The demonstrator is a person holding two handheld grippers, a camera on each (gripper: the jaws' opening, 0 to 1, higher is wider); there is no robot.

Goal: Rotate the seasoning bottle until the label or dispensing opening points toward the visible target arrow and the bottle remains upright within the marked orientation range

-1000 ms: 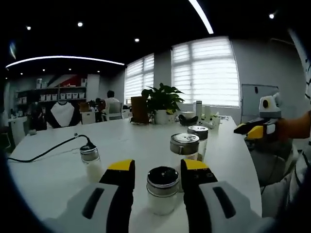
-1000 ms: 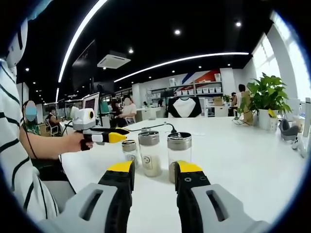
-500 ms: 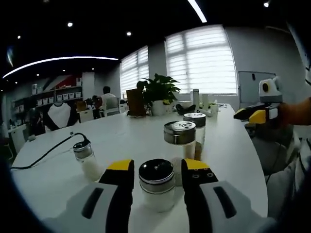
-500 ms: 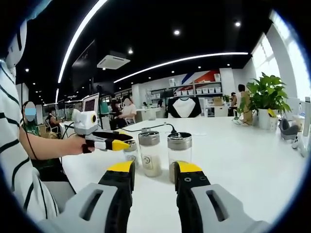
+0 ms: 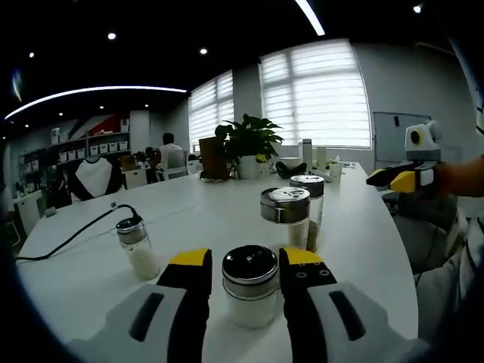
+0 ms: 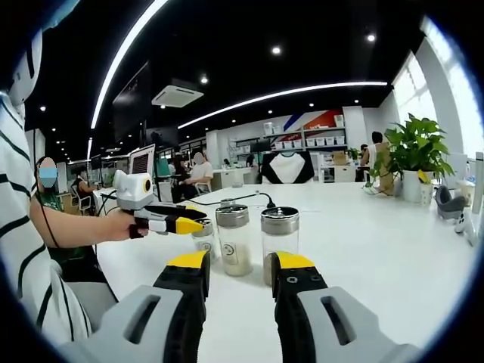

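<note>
On the white table [image 5: 219,219], in the left gripper view, a seasoning bottle [image 5: 250,295] with a shiny metal lid stands upright between the yellow-tipped jaws of the left gripper [image 5: 244,259]. The jaws flank it closely; whether they touch it cannot be told. Farther off stand two taller jars [image 5: 286,217], one behind the other, and to the left a small shaker [image 5: 136,248] by a black cable [image 5: 72,237]. A potted plant [image 5: 246,145] sits at the far end. In the right gripper view, the right gripper [image 6: 233,262] has its jaws apart, holding nothing, with a lidded jar [image 6: 280,240] just beyond its right jaw. A hand [image 6: 121,224] holds the left gripper there.
</note>
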